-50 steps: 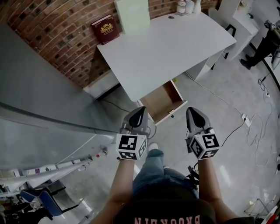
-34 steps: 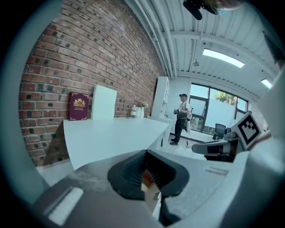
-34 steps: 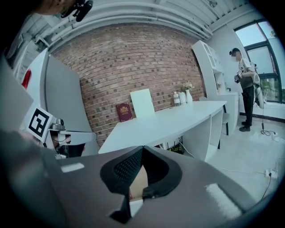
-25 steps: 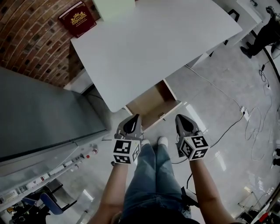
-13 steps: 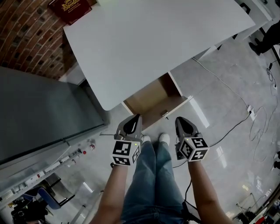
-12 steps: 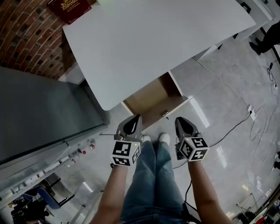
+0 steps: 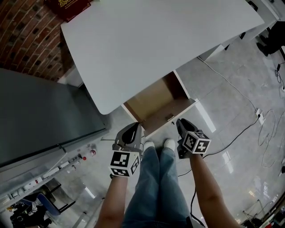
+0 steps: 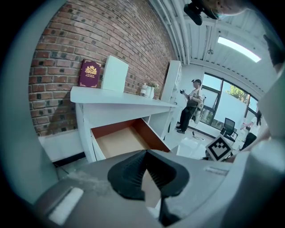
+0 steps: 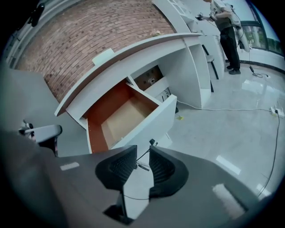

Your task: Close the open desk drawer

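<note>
The wooden drawer stands pulled out from under the white desk, its white front facing me. It is empty inside. My left gripper hangs just short of the drawer's near left corner; its pads meet at the tips, so it is shut on nothing. My right gripper hovers just in front of the drawer front near its right end. Its jaws have just been opening, with a clear gap and nothing between them.
A dark red book leans on the brick wall at the desk's back. A grey panel stands to the left. Cables trail over the floor at the right. My shoes are below the drawer. A person stands far off.
Both grippers have sunk toward the drawer front, the right one further, and its marker cube has rolled. The desk and drawer have come closer in the head view.
</note>
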A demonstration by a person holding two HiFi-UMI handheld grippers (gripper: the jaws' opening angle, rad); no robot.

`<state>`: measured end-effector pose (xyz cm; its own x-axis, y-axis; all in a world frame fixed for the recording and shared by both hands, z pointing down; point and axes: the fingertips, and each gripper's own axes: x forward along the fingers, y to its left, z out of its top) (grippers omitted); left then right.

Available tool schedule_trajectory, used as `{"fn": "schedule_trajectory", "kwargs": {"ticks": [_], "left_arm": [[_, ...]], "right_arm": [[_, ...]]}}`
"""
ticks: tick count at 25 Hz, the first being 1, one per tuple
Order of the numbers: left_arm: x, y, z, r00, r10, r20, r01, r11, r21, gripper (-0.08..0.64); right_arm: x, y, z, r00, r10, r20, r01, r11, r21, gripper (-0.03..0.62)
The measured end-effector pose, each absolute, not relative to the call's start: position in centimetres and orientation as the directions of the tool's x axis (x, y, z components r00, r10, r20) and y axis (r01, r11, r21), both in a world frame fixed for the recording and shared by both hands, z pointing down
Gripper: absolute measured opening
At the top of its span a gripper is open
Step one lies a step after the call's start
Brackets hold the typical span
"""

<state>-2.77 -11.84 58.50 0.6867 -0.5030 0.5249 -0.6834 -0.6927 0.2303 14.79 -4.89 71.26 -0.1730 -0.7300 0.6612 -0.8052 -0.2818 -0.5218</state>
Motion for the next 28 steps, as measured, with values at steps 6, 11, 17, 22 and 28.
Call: {"fn": "schedule_trajectory", "kwargs": {"ticks": [6, 11, 17, 22, 28], "left_arm": [[-3.7, -12.4, 58.7, 0.685, -0.540, 0.488, -0.690, -0.697, 0.197, 0.000], [-4.5, -13.1, 59.1, 0.679, -0.578, 0.452, -0.703, -0.689, 0.174, 0.000], [-5.1, -13.9, 60.0, 0.666, -0.609, 0.431, -0.718, -0.680, 0.148, 0.000], [-5.2, -14.7, 60.5, 0.666, -0.622, 0.412, -0.718, -0.685, 0.124, 0.000], [-5.1, -15.5, 60.7, 0.674, -0.630, 0.386, -0.709, -0.699, 0.096, 0.000]], "right_arm": [[14.5, -5.9, 73.9, -0.207, -0.730, 0.651, -0.774, -0.285, -0.566, 0.097], [14.7, -7.3, 75.2, -0.250, -0.772, 0.584, -0.699, -0.273, -0.661, 0.114], [14.7, -8.4, 77.0, -0.320, -0.789, 0.524, -0.631, -0.235, -0.740, 0.121], [14.6, -9.0, 78.0, -0.361, -0.802, 0.476, -0.602, -0.189, -0.776, 0.139], [13.9, -9.5, 78.1, -0.431, -0.864, 0.260, -0.388, -0.083, -0.918, 0.115]]}}
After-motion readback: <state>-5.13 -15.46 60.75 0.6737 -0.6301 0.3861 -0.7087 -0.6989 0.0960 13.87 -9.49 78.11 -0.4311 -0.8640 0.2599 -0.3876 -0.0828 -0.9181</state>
